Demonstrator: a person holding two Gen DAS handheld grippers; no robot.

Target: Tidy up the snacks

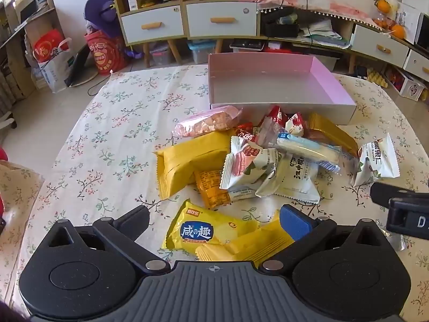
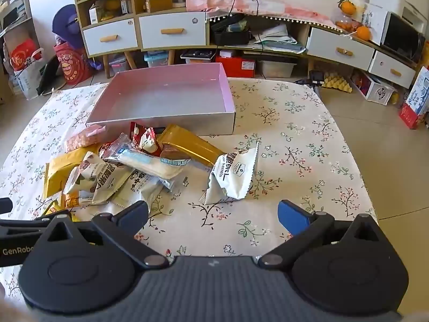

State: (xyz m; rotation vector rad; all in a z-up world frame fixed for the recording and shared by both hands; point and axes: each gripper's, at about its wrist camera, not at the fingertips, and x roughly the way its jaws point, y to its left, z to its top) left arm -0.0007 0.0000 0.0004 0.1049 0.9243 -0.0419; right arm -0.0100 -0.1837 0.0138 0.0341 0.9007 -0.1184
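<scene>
A heap of snack packets (image 1: 257, 161) lies on the flowered tablecloth in front of a shallow pink box (image 1: 332, 80) whose inside shows nothing. My left gripper (image 1: 214, 218) is open above a yellow biscuit packet (image 1: 203, 230) and another yellow wrapper (image 1: 249, 244), touching neither. In the right wrist view the same heap (image 2: 126, 166) sits left of centre, below the pink box (image 2: 225, 91). A white nut packet (image 2: 233, 177) lies apart from the heap, just beyond my right gripper (image 2: 213, 216), which is open with only cloth between its fingers.
The tablecloth (image 2: 308, 147) runs bare to the right of the box as far as the table's edge. Behind the table stand drawer cabinets (image 1: 187, 24), red bags (image 1: 107, 51) and floor clutter. The left gripper's body (image 2: 16, 230) shows at the left edge of the right wrist view.
</scene>
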